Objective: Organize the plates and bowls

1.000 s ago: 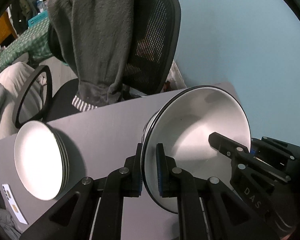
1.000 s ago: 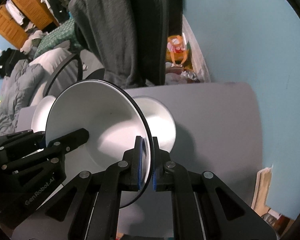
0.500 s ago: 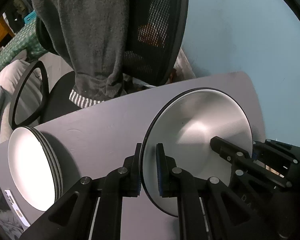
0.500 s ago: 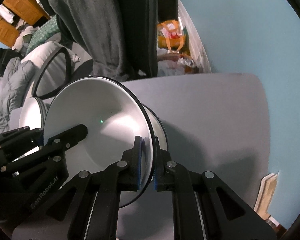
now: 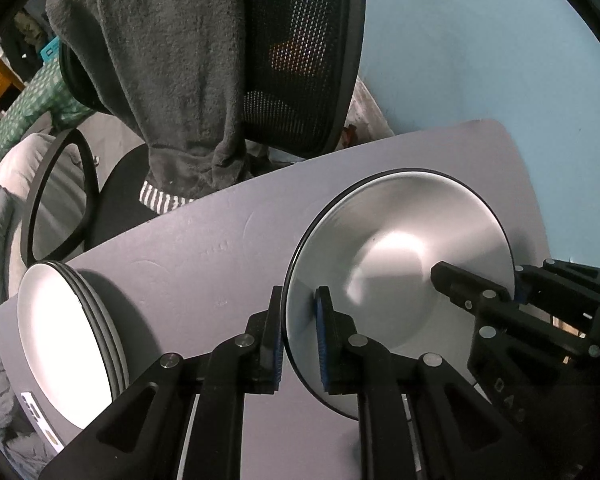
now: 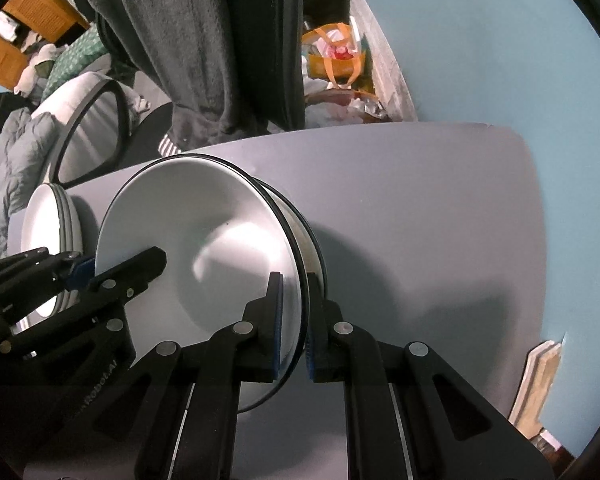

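Observation:
A white bowl with a black rim (image 5: 400,264) is held by both grippers. My left gripper (image 5: 298,344) is shut on its left rim. My right gripper (image 6: 292,328) is shut on its right rim. In the right wrist view the held bowl (image 6: 204,256) sits nested on another bowl (image 6: 306,240) standing on the grey table (image 6: 420,220). A stack of white plates (image 5: 60,340) lies at the table's left end; it also shows in the right wrist view (image 6: 48,220).
A black mesh office chair (image 5: 300,60) draped with a grey garment (image 5: 160,60) stands behind the table. A blue wall is at the right. A phone (image 5: 40,420) lies by the plates. An orange bag (image 6: 336,56) lies on the floor.
Both grippers have lowered the bowl down onto the bowl on the table; the lower bowl is now almost hidden beneath it.

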The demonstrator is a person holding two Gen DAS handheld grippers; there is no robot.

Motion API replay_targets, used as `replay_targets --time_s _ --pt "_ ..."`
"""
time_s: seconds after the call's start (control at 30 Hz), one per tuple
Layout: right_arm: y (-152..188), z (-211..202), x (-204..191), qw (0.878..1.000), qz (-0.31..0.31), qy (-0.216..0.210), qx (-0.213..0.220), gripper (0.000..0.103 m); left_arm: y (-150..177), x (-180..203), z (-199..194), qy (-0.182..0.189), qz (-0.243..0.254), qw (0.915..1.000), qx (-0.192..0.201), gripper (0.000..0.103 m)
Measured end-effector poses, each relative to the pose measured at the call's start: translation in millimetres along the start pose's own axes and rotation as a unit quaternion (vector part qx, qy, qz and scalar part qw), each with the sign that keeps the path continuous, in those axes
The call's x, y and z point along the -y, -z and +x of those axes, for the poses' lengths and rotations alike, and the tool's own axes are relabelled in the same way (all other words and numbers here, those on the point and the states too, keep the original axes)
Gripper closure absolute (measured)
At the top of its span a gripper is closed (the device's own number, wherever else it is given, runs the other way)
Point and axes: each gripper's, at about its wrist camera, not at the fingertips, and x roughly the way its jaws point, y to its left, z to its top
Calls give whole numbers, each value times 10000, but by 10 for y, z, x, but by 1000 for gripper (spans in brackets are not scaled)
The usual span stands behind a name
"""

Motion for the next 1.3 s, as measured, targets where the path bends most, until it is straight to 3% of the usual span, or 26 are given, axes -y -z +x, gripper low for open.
replay_targets --time_s 0.4,0.57,0.67,0.87,0.97,1.1,1.3 --pt "-7 -57 -16 9999 92 39 -43 90 -5 -46 -187 -205 18 9996 193 86" --pt "2 -79 -30 9998 151 64 -57 89 -4 -84 -294 -199 -6 9993 302 78" --pt "3 -99 -14 9996 274 -91 -50 81 -3 -112 -337 -176 -68 9991 371 77" --pt "5 -130 1 9992 357 -195 -28 80 4 -195 -410 -76 -249 9988 412 75" --pt "33 -176 13 9983 457 -364 13 69 21 -273 -443 86 -427 9982 418 69" --pt "45 -257 5 9988 415 -195 146 63 57 -372 -508 78 -568 9973 447 69" --pt "83 -533 10 9983 373 -34 446 63 167 -459 -742 85 -692 9953 676 61"
